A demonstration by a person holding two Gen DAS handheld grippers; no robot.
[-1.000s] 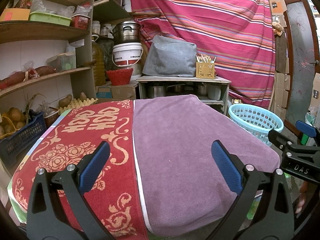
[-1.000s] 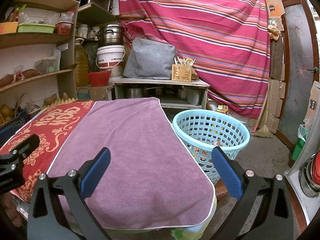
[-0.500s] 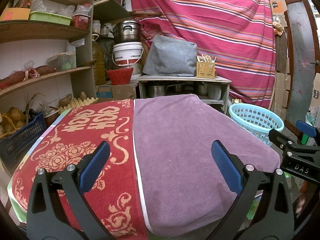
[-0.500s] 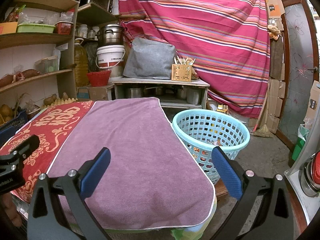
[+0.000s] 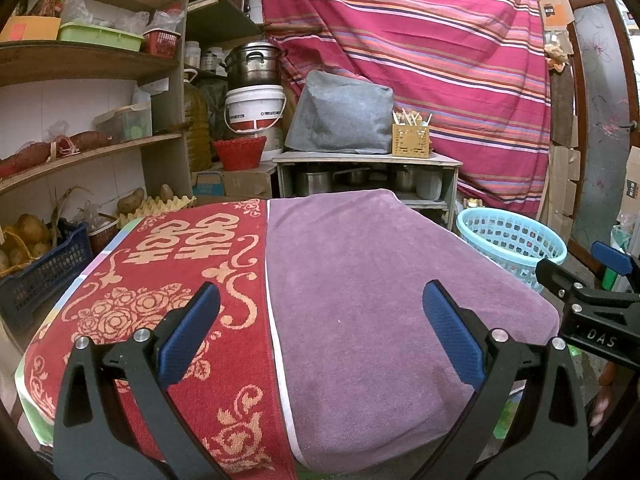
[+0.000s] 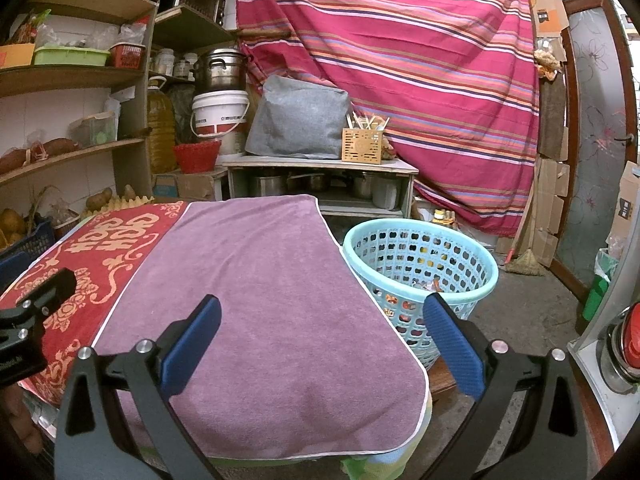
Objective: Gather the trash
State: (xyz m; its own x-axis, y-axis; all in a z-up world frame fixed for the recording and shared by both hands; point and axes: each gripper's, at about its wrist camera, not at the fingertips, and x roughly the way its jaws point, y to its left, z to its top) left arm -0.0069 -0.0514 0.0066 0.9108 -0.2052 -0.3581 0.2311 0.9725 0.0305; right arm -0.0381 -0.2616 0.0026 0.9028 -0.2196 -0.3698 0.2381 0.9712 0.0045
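The contents of the light-blue basket [image 6: 420,256] are mostly screened by its perforated wall, perhaps wrappers, and the right gripper [image 5: 600,280] is cut off by the left wrist view's edge.

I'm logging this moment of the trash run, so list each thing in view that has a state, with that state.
left gripper: open, empty, above the table
right gripper: open, empty, above the table's right edge
purple towel: spread flat, nothing on it
red towel: spread flat beside it, bare
blue basket: upright on the floor, some scraps inside
steel pot: lid on, atop the white bucket
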